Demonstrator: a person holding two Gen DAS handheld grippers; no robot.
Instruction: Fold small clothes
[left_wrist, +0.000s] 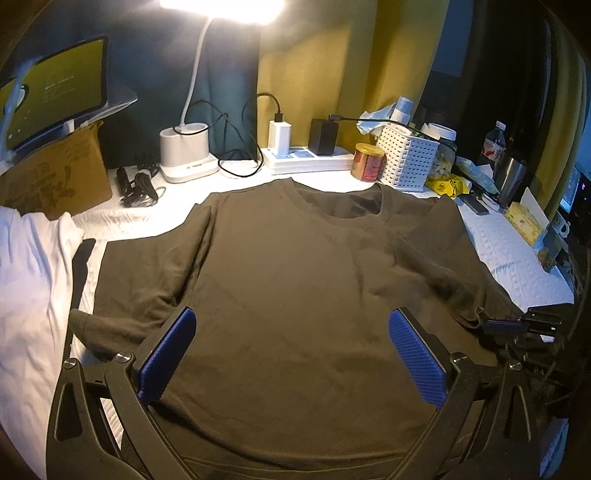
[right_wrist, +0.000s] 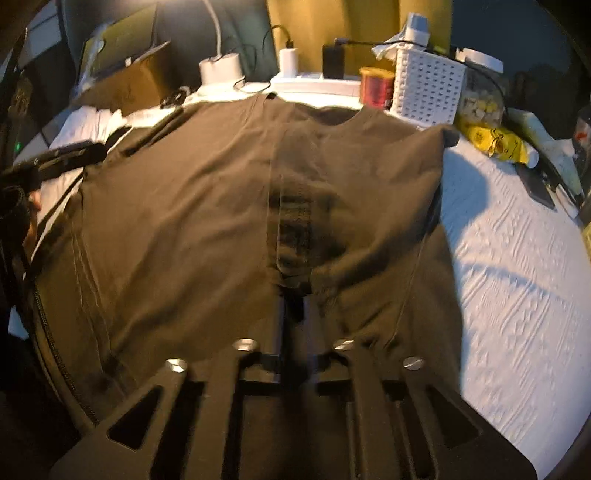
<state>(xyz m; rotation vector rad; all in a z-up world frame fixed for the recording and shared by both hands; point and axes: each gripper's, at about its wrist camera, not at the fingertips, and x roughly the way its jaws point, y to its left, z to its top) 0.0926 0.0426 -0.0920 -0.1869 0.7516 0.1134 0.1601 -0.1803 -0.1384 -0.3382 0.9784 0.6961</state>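
Note:
A dark olive-brown T-shirt (left_wrist: 288, 280) lies face up on a white textured cloth, collar toward the far wall. My left gripper (left_wrist: 291, 332) is open above the shirt's lower middle, its blue pads (left_wrist: 417, 362) wide apart and empty. My right gripper (right_wrist: 295, 288) is shut on the shirt's right sleeve (right_wrist: 354, 206) and holds it folded over onto the body; the cloth hides the fingertips. The right gripper also shows in the left wrist view (left_wrist: 513, 326) at the shirt's right edge.
Along the far edge stand a cardboard box (left_wrist: 55, 177), a white lamp base (left_wrist: 186, 155), a power strip (left_wrist: 310, 158), a red tin (left_wrist: 367, 162) and a white perforated basket (left_wrist: 410, 158). White cloth is piled at the left (left_wrist: 29, 295). A phone (right_wrist: 537, 186) lies at the right.

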